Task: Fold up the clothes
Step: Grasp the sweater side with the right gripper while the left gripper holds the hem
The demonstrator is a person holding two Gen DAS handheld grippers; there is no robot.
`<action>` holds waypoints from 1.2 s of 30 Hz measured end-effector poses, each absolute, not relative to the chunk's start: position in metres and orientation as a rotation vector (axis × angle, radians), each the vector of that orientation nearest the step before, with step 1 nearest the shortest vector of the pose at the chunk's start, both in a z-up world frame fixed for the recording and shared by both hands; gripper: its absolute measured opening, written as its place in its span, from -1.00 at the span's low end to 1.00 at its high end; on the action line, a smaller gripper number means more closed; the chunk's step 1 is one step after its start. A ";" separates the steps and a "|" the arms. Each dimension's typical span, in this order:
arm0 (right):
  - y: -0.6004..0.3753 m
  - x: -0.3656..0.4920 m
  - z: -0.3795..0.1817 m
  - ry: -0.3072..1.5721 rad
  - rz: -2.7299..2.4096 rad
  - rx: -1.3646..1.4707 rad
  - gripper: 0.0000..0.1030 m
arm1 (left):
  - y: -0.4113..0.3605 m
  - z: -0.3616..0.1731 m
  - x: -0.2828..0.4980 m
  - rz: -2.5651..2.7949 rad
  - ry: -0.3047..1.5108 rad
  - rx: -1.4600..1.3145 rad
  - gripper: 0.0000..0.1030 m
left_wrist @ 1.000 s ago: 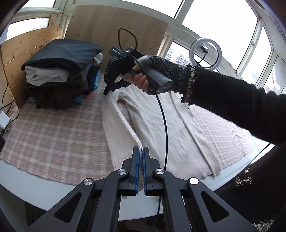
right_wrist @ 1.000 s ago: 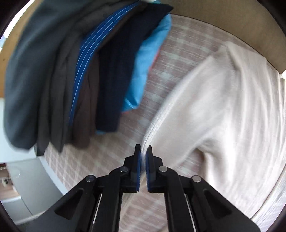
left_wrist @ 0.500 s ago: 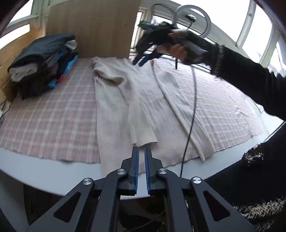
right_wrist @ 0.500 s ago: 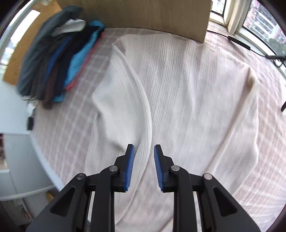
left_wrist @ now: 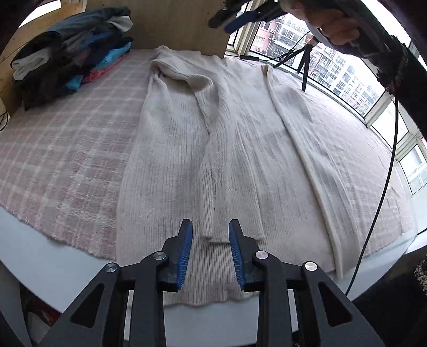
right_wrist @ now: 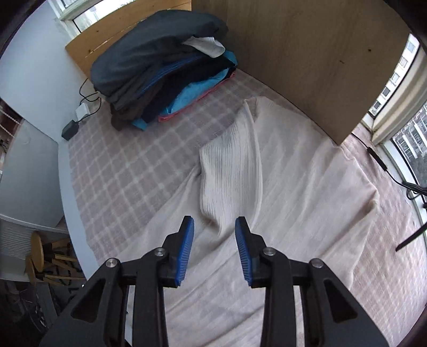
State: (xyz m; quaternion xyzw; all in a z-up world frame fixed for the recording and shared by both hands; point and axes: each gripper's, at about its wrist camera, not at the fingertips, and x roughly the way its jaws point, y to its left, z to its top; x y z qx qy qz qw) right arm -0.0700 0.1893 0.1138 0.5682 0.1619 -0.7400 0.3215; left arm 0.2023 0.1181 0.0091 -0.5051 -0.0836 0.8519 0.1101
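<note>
On the checked pink cloth (left_wrist: 61,160) that covers the white bench (left_wrist: 53,264), a long cream ribbed cardigan (left_wrist: 267,149) lies spread flat, its hem hanging slightly over the bench's near edge at 6 o'clock in the left wrist view. One sleeve (left_wrist: 210,170) is folded in over the body and runs down the middle, its cuff ending just ahead of the left tool (left_wrist: 210,251). That tool has its blue-padded jaws apart and holds nothing; the cuff sits between and just beyond the fingertips, not touching them.

The right tool (right_wrist: 214,248) is likewise spread wide and empty, held above the garment. In its own view the folded shoulder and upper sleeve lie straight ahead at 12 o'clock. In the left wrist view the right tool (left_wrist: 240,16) shows at about 1 o'clock, held up in a hand (left_wrist: 333,24) with a dark sleeve (left_wrist: 400,66), and a black cable (left_wrist: 384,186) hangs down from it.

A pile of folded dark and blue clothes (right_wrist: 160,72) sits on the cloth at 11 o'clock in both views, well apart from the cardigan, against a wooden board (right_wrist: 307,58).
</note>
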 end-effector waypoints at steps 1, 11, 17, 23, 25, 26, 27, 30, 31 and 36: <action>0.177 -0.078 0.102 0.438 -1.940 1.506 -0.38 | 0.118 0.005 0.199 2.499 -0.273 -1.488 -0.54; 0.111 -0.116 0.016 0.636 -1.887 1.651 -0.46 | 0.107 0.019 0.216 2.473 -0.518 -1.370 -0.91; 0.126 -0.135 0.035 0.390 -1.918 1.663 -0.89 | 0.081 0.050 0.246 2.480 -0.673 -1.311 -0.91; 0.137 -0.139 0.045 0.236 -1.913 1.622 -0.89 | 0.052 0.016 0.251 2.419 -0.909 -1.408 -0.91; 0.141 -0.140 0.047 0.194 -1.909 1.608 -0.87 | 0.044 0.009 0.251 2.441 -0.972 -1.420 -0.91; 0.142 -0.140 0.049 0.172 -1.906 1.600 -0.85 | 0.040 0.008 0.251 2.504 -0.928 -1.468 -0.90; 0.144 -0.140 0.050 0.151 -1.904 1.593 -0.82 | 0.037 0.006 0.251 2.566 -0.882 -1.517 -0.90; 0.149 -0.141 0.053 0.089 -1.896 1.570 -0.60 | 0.033 0.010 0.253 2.715 -0.740 -1.582 -0.85; 0.151 -0.141 0.054 0.068 -1.894 1.562 -0.54 | 0.034 0.016 0.255 2.749 -0.696 -1.570 -0.85; 0.191 -0.149 0.058 -0.057 -1.947 1.555 -0.38 | 0.084 0.035 0.250 2.711 -0.386 -1.431 -0.56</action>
